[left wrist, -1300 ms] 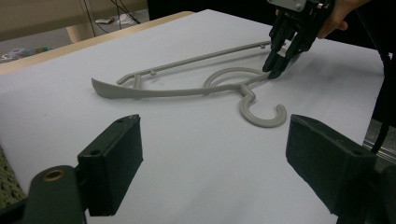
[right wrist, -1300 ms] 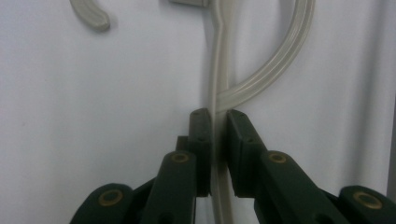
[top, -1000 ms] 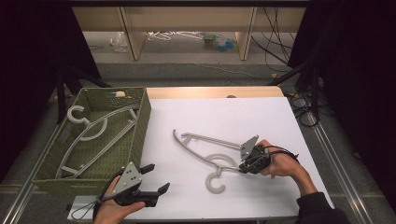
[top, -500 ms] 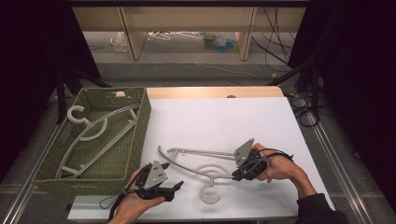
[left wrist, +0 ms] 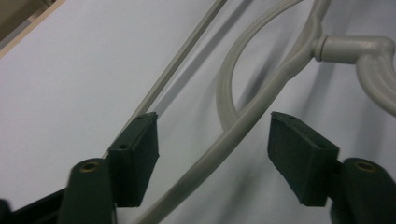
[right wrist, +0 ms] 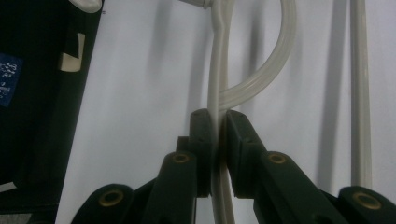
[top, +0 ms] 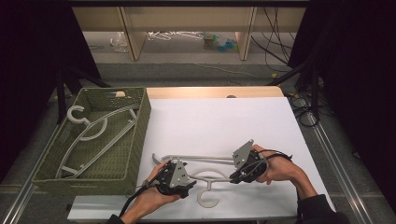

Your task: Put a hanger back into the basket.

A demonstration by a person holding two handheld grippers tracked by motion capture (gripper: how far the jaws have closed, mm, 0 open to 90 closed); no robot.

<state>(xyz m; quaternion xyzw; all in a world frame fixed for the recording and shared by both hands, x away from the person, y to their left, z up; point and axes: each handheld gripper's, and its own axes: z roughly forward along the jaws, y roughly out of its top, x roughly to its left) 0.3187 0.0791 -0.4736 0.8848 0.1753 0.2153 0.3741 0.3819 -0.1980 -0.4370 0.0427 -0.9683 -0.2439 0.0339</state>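
Observation:
A pale grey plastic hanger [top: 201,157] lies on the white table top [top: 219,121] near its front edge, hook [top: 208,201] pointing toward me. My right gripper [top: 232,179] is shut on one shoulder arm of the hanger [right wrist: 219,70]; in the right gripper view [right wrist: 218,140] both pads press that arm. My left gripper [top: 188,186] is open at the hanger's other shoulder. The left gripper view [left wrist: 212,161] has the hanger arm [left wrist: 261,102] running between the spread jaws, touching neither pad.
A green wicker basket [top: 141,126] stands at the table's left with another grey hanger [top: 93,130] lying in it. Behind the table are a low shelf [top: 187,18] and cables on the floor. Black stands flank both sides.
The right gripper has dragged the hanger toward the front edge and turned it. The left gripper has come in from the left, and its open jaws now straddle the hanger's arm.

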